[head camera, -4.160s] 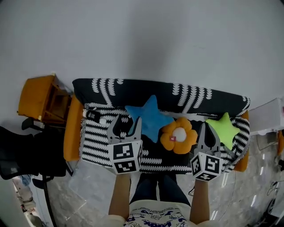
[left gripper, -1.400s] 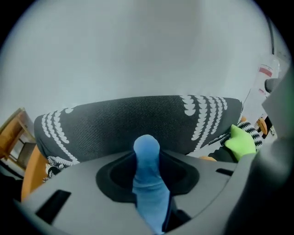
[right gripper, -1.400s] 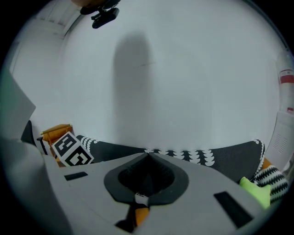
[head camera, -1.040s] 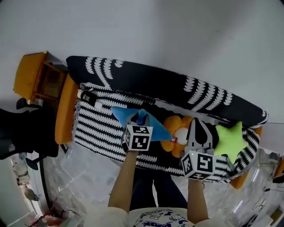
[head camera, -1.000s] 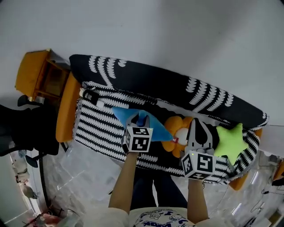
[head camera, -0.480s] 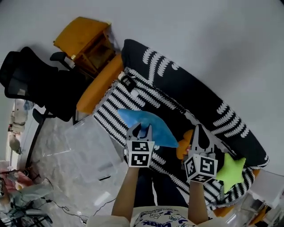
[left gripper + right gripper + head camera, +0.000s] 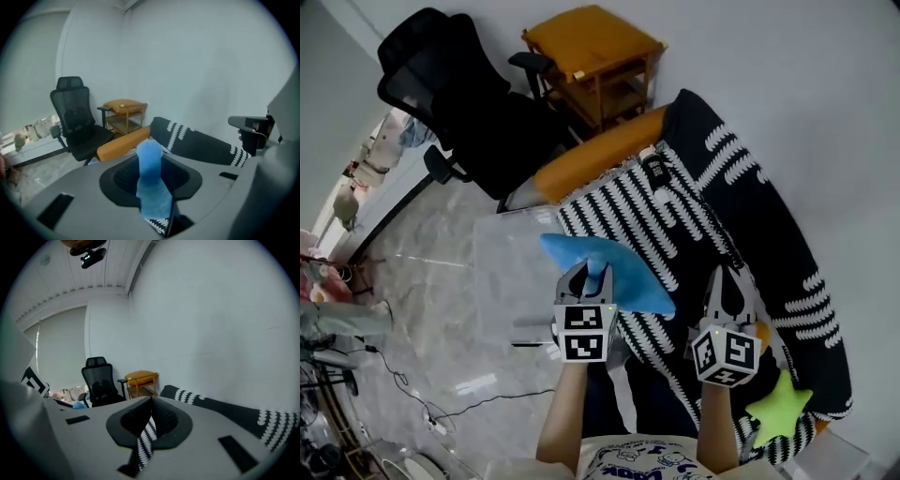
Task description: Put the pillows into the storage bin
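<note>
Head view shows the left hand-held gripper (image 7: 587, 272) clenched on one arm of the blue star pillow (image 7: 619, 281), in the air just beside the clear storage bin (image 7: 502, 281) on the floor. The grip is small, so the soft pillow may slip, or fall outside the rim if released early. The right hand-held gripper (image 7: 727, 277) is closed and empty. The green star pillow (image 7: 778, 408) lies on the sofa (image 7: 694, 216). The office chair (image 7: 459, 103) stands near the bin and does not block it.

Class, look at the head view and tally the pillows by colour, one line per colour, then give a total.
blue pillow: 1
green pillow: 1
orange pillow, only a sliver showing: 1
Total: 3
</note>
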{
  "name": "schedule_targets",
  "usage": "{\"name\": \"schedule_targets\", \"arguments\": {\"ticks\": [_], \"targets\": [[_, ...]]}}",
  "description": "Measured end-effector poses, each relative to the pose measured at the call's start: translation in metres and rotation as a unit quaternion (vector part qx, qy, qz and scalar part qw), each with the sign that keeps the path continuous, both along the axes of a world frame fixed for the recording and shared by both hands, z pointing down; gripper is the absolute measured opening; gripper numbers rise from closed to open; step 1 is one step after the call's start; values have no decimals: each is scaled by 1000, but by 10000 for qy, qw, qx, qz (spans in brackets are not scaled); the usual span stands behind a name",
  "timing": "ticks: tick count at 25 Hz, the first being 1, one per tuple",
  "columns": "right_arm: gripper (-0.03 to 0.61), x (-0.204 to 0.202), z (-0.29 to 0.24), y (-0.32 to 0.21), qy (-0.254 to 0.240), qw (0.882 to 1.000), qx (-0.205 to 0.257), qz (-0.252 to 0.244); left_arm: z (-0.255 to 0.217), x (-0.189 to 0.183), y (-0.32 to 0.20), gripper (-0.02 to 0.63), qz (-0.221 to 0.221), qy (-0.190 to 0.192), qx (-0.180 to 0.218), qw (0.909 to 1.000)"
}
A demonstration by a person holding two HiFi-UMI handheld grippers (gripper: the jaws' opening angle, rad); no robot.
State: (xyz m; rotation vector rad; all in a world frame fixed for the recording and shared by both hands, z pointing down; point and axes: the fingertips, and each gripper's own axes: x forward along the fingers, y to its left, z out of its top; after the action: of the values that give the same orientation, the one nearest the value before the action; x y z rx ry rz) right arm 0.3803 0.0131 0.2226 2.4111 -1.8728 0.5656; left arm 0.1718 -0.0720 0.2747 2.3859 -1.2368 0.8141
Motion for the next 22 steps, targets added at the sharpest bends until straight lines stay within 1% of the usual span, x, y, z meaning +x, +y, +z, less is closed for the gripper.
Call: {"name": "schedule_targets", "arguments": {"ticks": [4, 8, 13, 18, 22], "targets": [[11, -77, -8, -35, 53, 9987, -16, -501, -5, -86, -15, 130, -596, 79, -17, 9982], [12, -163, -11, -53, 99, 9955, -65, -943, -1, -174, -11, 130, -986, 78, -120, 9950], [11, -265, -7, -72, 137, 9908, -143, -1339, 11, -283, -10, 130, -1462, 96, -283, 9888], [12, -348, 6, -99, 200, 9843, -288, -1727, 34, -368, -17, 131, -1820, 66, -463, 9822], [12, -398, 19, -120, 282, 9786, -433, -1993, 63, -418, -23, 132, -2058, 64, -733, 9758]]}}
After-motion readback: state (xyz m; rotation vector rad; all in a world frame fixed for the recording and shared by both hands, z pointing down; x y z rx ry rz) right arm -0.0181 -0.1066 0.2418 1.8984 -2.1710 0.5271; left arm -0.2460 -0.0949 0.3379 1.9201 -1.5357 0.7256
